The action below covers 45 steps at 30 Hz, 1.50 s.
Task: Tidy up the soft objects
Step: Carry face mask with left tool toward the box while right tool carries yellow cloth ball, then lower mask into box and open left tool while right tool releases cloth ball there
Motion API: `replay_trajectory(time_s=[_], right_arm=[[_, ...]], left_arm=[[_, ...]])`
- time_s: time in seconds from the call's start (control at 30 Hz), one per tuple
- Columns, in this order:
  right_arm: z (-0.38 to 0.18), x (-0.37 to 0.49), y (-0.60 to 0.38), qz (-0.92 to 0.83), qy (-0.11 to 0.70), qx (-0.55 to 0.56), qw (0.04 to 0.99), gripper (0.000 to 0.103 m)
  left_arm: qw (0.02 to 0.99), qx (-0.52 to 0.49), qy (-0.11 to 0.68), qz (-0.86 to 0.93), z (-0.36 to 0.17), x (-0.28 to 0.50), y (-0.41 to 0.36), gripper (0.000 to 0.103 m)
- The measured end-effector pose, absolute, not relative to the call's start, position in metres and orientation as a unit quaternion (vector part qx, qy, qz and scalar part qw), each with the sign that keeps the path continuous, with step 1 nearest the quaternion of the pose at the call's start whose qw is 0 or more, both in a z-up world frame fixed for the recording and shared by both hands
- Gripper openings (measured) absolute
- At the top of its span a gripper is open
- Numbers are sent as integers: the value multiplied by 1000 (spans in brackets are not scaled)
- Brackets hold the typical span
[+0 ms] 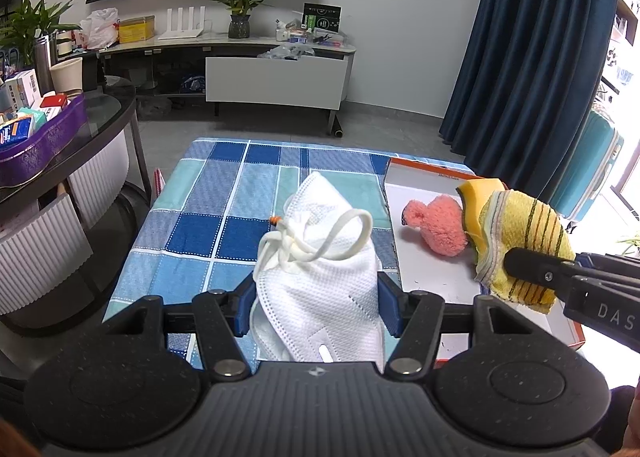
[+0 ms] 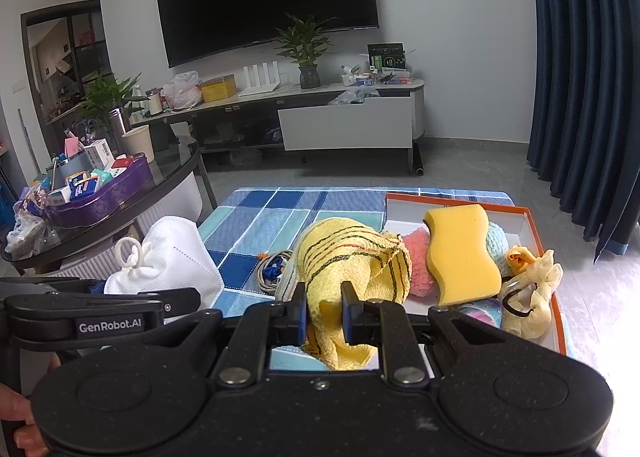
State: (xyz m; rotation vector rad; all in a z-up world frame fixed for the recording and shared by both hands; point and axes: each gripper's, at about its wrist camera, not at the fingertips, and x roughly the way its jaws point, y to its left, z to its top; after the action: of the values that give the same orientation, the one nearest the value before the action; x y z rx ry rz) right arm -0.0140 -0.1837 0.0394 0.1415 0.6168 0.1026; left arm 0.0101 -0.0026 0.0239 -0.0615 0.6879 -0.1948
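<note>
Mask (image 1: pixel 320 289) in left hand-held gripper (image 1: pixel 316 309), cloth (image 2: pixel 344 277) in right hand-held gripper (image 2: pixel 323 317).

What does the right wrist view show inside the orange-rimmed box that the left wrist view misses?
Right wrist only: a light blue fuzzy item, pale yellow gloves and the whole sponge; also cables on the cloth. Left wrist only: the box's bare white floor near the front. Both: the mask in the left gripper, the yellow towel in the right gripper, the pink plush.

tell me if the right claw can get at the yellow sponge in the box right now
Probably not yet: the right claw is shut on the striped yellow cloth. The sponge lies uncovered atop the box, so access is free once the cloth is released.
</note>
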Motion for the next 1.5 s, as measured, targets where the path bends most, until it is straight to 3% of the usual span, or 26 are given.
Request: replay_trajectory(time_s=[1.5], right_arm=[[30, -25, -236, -9, 304, 98, 948, 20]], left_arm=[[923, 4, 353, -152, 11, 14, -66, 60]])
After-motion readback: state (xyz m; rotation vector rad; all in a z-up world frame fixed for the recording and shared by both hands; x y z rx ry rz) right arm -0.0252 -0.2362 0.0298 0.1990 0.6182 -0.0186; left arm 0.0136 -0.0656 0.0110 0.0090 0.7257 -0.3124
